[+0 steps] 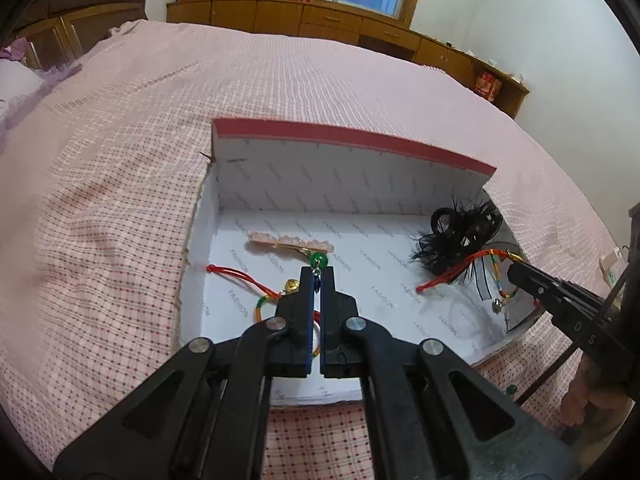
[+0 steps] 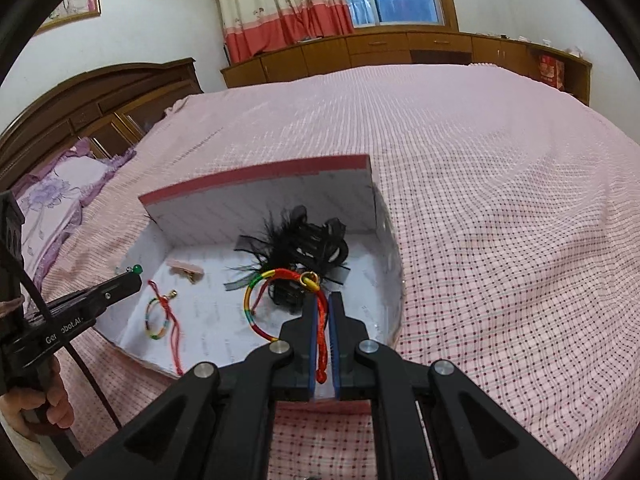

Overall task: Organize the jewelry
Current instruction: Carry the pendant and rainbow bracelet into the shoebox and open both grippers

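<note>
Left wrist view: the left gripper (image 1: 319, 276) is seen closed over a white box (image 1: 280, 176) w/ red rim, set on a pink checked bedspread (image 1: 120, 168). A green bead pendant (image 1: 319, 259) is pinched at its tips. Inside the box are laid a pink hair clip (image 1: 290, 245), a multicolour cord bracelet (image 1: 260, 300) w/ gold bell, partly hidden by the fingers, and a black feather hairpiece (image 1: 460, 236) at the rt side. The right gripper (image 1: 514, 272) is reaching in from the rt.

Right wrist view: the right gripper (image 2: 323, 300) is clamped on the red cord of a second bracelet (image 2: 260, 300), its coloured loop hung above the box floor, in front of the hairpiece (image 2: 304, 244). The left gripper (image 2: 134, 278) is seen at the left edge, bead (image 2: 137, 268) at its tip. The clip (image 2: 185, 269) and first bracelet (image 2: 158, 316) are lying nearby.
</note>
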A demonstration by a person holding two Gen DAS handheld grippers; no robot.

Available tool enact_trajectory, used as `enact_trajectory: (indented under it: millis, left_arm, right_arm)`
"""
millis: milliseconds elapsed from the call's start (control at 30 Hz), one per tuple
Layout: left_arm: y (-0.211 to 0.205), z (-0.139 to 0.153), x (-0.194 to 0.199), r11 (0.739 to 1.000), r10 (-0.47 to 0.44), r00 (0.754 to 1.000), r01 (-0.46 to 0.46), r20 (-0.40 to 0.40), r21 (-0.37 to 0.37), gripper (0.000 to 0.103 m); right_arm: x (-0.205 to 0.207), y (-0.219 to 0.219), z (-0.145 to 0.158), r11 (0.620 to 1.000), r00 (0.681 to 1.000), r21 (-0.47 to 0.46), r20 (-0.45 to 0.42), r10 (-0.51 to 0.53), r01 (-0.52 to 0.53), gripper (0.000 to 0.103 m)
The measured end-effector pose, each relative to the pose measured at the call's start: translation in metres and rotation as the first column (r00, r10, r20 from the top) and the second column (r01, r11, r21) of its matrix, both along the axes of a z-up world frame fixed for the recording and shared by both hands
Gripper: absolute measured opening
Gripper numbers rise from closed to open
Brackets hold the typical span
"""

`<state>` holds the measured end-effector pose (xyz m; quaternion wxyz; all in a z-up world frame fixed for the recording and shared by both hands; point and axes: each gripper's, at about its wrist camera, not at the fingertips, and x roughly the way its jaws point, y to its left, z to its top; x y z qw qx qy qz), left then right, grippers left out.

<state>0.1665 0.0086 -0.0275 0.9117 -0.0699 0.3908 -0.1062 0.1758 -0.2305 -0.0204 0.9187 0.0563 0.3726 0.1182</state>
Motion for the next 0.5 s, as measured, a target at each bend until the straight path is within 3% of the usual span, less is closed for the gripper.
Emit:
enact_trajectory:
  millis: [233, 300, 367, 500]
  left_arm:
    - [-0.008, -0.002, -0.003, 0.999, -0.030, 0.999, 0.030, -0.016, 0.019, 0.000]
    - [-0.010, -0.001, -0.005, 0.999, -0.029, 0.999, 0.030, -0.014, 0.028, 0.016]
    - [-0.011, 0.002, -0.010, 0.999, -0.026, 1.000, 0.026, -0.003, 0.030, 0.023]
    - [-0.010, 0.011, -0.021, 1.000, -0.027, 1.000, 0.027, 0.004, 0.014, 0.024]
  right_arm:
    - [0.002, 0.001, -0.005, 1.000, 1.000, 0.016, -0.009, -0.006, 0.006, 0.011]
    - [0.000, -0.001, -0.002, 1.000, 1.000, 0.026, 0.001, -0.004, 0.004, 0.018]
    - [-0.004, -0.002, 0.003, 0.999, 1.000, 0.037, 0.013, 0.001, -0.002, 0.018]
    - [-0.016, -0.008, 0.014, 0.998, 0.999, 0.058, 0.036, 0.010, -0.012, 0.019]
